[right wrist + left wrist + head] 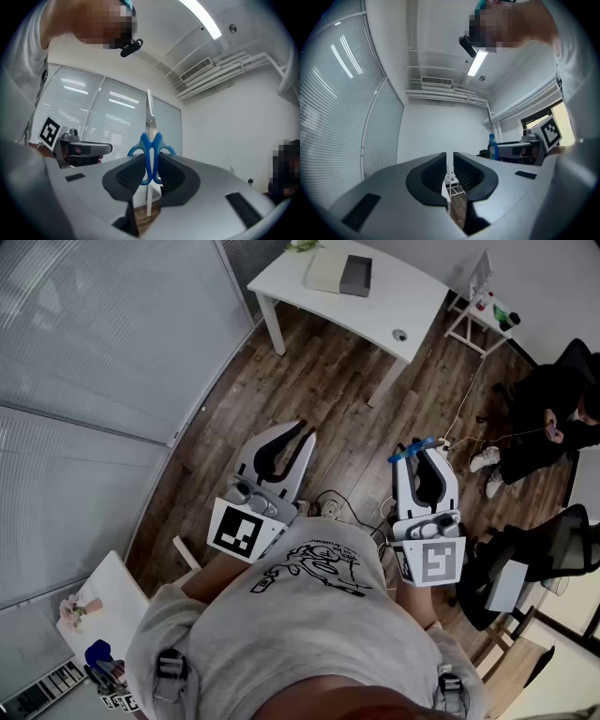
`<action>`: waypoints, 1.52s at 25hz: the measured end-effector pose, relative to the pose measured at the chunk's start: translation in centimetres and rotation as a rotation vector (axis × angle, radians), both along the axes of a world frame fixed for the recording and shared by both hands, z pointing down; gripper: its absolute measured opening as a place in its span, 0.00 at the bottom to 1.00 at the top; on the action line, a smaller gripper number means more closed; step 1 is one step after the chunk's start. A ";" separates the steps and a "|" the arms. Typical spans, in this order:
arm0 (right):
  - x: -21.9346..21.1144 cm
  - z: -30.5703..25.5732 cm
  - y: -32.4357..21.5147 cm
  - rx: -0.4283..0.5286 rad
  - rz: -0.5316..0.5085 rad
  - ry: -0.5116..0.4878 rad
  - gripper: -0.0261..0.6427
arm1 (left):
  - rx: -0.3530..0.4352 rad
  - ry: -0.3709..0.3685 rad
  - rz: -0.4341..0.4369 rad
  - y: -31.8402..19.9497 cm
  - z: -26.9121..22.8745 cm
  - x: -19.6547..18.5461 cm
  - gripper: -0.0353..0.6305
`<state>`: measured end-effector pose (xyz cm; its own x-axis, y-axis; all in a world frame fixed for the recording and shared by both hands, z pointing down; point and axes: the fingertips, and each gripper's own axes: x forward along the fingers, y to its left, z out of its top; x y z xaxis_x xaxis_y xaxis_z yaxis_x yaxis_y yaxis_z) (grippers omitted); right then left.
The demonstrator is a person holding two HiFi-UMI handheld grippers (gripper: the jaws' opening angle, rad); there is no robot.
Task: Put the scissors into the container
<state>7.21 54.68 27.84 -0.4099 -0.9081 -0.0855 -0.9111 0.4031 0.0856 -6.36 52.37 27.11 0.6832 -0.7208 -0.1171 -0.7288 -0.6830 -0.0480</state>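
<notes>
Wood-floored office [328, 381], right tool [151, 164] level, pinching scissors [150, 117] blades-up, left tool [449, 161] level, seemingly slightly apart.

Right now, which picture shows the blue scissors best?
The right gripper view: the scissors fill the middle, blue handles pinched in the right hand-held gripper, blades up. The head view shows only a blue tip beyond that gripper. The left gripper view shows just a tiny blue sliver.

An office: a white surface [386, 307] on a wood floor [323, 395], blind-covered glass partitions [94, 334] to its left, black swivel chairs [565, 538] to its right.
</notes>
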 end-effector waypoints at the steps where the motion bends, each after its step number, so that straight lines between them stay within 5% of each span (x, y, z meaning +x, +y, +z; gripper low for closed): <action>1: 0.2 0.0 0.1 0.000 0.000 -0.001 0.17 | -0.012 -0.003 -0.001 0.1 0.2 0.2 0.14; 24: 3.8 1.0 -2.1 -0.025 -0.061 -0.011 0.18 | -0.032 -0.006 -0.036 -1.6 1.0 3.9 0.14; 38: 1.3 1.4 -10.8 -0.045 -0.078 0.004 0.18 | -0.032 0.011 -0.045 -10.2 1.1 1.7 0.14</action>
<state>8.51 43.88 29.27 -0.4794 -0.8765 -0.0436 -0.8767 0.4760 0.0692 -4.67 42.15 28.22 0.6491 -0.7540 -0.1009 -0.7589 -0.6510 -0.0180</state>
